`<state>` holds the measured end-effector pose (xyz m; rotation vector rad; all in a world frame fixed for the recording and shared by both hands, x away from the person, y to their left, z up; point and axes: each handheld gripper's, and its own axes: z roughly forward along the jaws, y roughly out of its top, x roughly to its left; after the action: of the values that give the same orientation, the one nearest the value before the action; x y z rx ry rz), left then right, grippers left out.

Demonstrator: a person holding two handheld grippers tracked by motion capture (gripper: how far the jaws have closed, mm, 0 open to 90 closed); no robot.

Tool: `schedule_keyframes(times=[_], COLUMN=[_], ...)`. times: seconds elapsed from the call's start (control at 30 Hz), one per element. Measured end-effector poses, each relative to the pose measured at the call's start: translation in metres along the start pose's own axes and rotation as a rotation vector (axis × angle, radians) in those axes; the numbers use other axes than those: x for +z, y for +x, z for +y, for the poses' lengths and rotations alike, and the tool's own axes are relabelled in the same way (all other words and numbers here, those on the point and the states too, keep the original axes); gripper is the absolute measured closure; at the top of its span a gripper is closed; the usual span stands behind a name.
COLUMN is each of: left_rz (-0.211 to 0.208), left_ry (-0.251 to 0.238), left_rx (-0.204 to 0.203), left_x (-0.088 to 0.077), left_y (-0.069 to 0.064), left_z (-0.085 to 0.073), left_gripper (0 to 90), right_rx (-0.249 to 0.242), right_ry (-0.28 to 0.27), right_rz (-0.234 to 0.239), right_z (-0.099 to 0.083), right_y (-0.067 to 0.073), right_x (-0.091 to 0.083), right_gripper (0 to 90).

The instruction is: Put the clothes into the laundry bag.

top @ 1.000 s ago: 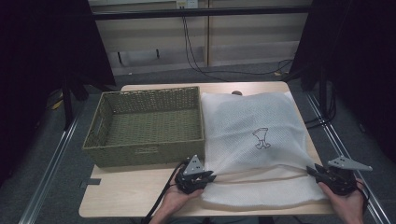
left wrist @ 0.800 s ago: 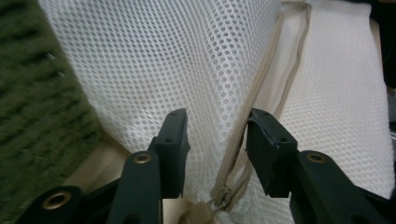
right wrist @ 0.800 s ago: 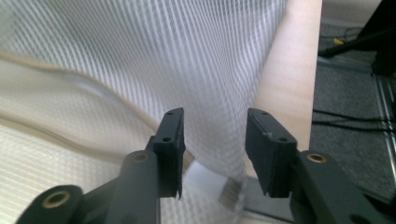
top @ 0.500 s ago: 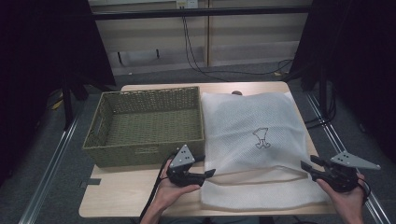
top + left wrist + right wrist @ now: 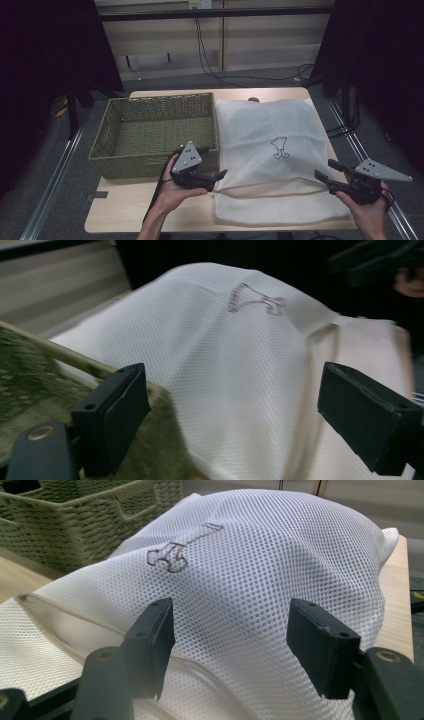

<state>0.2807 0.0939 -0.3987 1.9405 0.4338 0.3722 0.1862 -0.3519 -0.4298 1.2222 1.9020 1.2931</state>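
A bulging white mesh bag (image 5: 265,145) with a small embroidered mark (image 5: 280,148) lies on the right half of the wooden table (image 5: 125,212). My left gripper (image 5: 212,162) hovers at the bag's front left corner, by the near right corner of the woven basket (image 5: 150,132). Its jaws stand wide open and empty. In the left gripper view the left gripper (image 5: 235,415) frames the bag (image 5: 240,360) and the basket's rim (image 5: 60,355). My right gripper (image 5: 326,170) is open at the bag's front right edge. In the right gripper view the right gripper (image 5: 232,645) faces the mesh bag (image 5: 260,565).
The olive basket is empty and fills the table's left half. A flat flap of the bag (image 5: 280,207) reaches the table's front edge. Dark curtains flank the table; cables (image 5: 210,55) run across the floor behind it.
My left gripper has drawn back to the left, off the bag's front corner and toward the basket. The right gripper has barely shifted. The bag's front edge has settled.
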Motion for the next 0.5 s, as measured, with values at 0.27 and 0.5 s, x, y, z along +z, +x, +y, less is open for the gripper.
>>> schedule_keyframes(times=[0.27, 0.5], left_rz=[0.093, 0.221], left_ry=[0.057, 0.05], left_rx=[-0.051, -0.099], left_x=[-0.041, -0.09], left_y=[0.028, 0.029], left_z=[0.004, -0.034], left_gripper=[9.3, 6.1], right_rx=[0.024, 0.034], right_ry=[-0.019, 0.008], right_rz=[0.015, 0.01], right_z=[-0.007, -0.014], right_y=[0.001, 0.011], right_x=[-0.002, 0.006], right_gripper=[33.6, 27.5])
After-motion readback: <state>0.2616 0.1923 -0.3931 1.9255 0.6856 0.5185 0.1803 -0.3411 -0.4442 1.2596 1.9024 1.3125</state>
